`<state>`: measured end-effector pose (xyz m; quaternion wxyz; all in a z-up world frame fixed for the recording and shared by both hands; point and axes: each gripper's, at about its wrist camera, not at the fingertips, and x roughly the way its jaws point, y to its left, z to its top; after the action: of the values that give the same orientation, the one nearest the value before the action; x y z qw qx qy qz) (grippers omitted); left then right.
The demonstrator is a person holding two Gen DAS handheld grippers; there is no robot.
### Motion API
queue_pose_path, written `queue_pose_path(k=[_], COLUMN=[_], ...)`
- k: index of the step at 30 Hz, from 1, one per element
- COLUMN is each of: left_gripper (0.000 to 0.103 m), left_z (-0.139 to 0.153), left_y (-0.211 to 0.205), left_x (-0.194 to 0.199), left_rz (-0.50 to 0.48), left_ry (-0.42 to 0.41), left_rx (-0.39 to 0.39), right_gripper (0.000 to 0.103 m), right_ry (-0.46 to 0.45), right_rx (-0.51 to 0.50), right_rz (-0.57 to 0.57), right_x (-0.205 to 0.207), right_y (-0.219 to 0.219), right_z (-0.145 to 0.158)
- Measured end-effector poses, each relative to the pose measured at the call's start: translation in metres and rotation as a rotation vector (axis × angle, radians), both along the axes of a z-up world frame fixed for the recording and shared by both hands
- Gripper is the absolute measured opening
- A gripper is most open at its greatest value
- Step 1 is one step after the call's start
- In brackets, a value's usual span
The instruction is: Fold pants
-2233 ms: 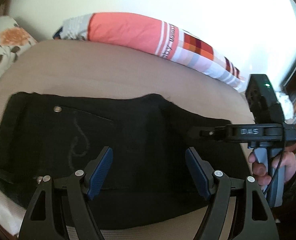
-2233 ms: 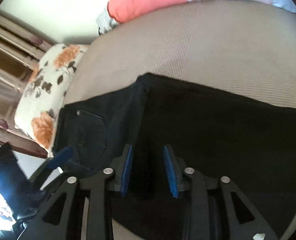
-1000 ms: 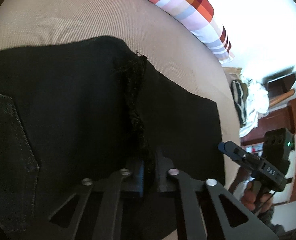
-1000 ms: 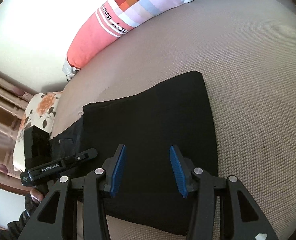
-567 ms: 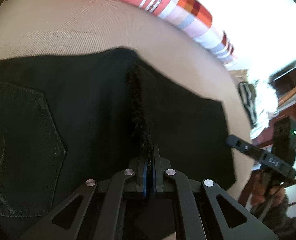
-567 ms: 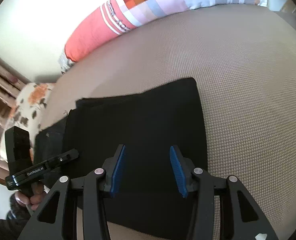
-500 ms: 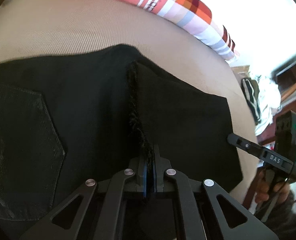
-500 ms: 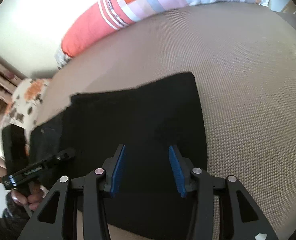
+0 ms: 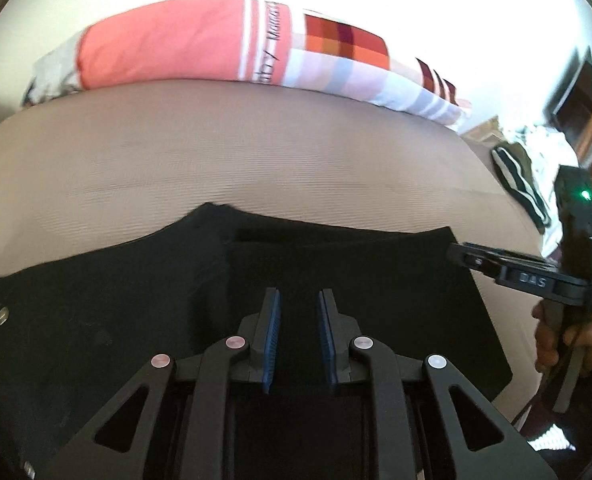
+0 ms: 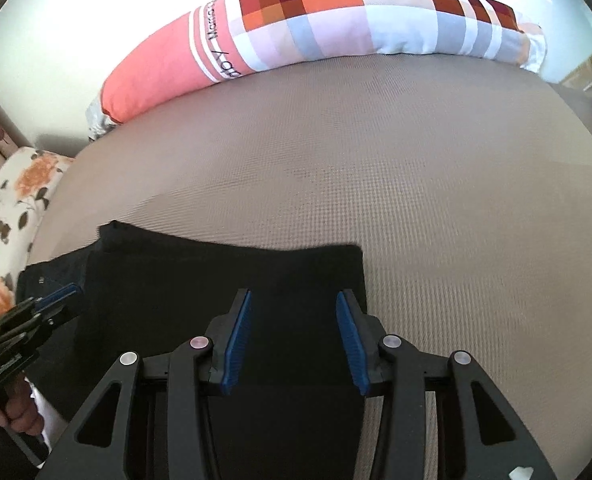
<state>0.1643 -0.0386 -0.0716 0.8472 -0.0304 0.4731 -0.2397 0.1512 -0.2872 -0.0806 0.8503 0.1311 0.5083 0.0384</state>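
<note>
Both the left gripper [image 9: 296, 334] and the right gripper [image 10: 293, 340] are hovering part-open and empty over the folded black pants [image 9: 355, 272], probably checking the fold.

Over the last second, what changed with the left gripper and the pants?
The left gripper was shut on the frayed hem of the pants; now it has let go, its fingers apart and empty above the cloth. The hem now lies flat on the folded layer. The right gripper stays open; the pants remain on the bed.
</note>
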Motion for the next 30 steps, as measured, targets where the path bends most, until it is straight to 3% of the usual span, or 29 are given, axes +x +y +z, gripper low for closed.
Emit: queue_pose_path(k=[5,11,15,18,19,20,30], left_gripper=[0.021,0.021,0.022,0.033,0.043,0.047,0.049], left_z=[-0.027,-0.027,-0.022,-0.02,-0.02,-0.021,-0.025], left_y=[-0.008,-0.004,-0.003,0.001,0.002,0.004,0.018], left_x=[0.029,0.03,0.017,-0.001,-0.006,-0.013,-0.071], left_rz=[0.017,0.008,0.013,0.01,0.014,0.021,0.082], left_ry=[0.084,0.083,0.059,0.051,0.05,0.048,0.023], left_rx=[0.0,-0.02,0.019,0.048,0.061,0.077,0.178], right_gripper=[0.04,0.04,0.041,0.041,0.041,0.041,0.041], right_ry=[0.009,0.004,-0.006,-0.018,-0.019,-0.017,0.075], right_rx=[-0.02,-0.035,-0.032,-0.017,-0.014,-0.016,0.017], right_rz=[0.009,0.028,0.027,0.03,0.037,0.044,0.113], right_x=[0.01,0.009,0.003,-0.01,-0.015,-0.02,-0.076], right_y=[-0.001,-0.001,0.001,0.004,0.006,0.009,0.035], right_z=[-0.006,-0.008,-0.002,0.006,0.008,0.01,-0.001])
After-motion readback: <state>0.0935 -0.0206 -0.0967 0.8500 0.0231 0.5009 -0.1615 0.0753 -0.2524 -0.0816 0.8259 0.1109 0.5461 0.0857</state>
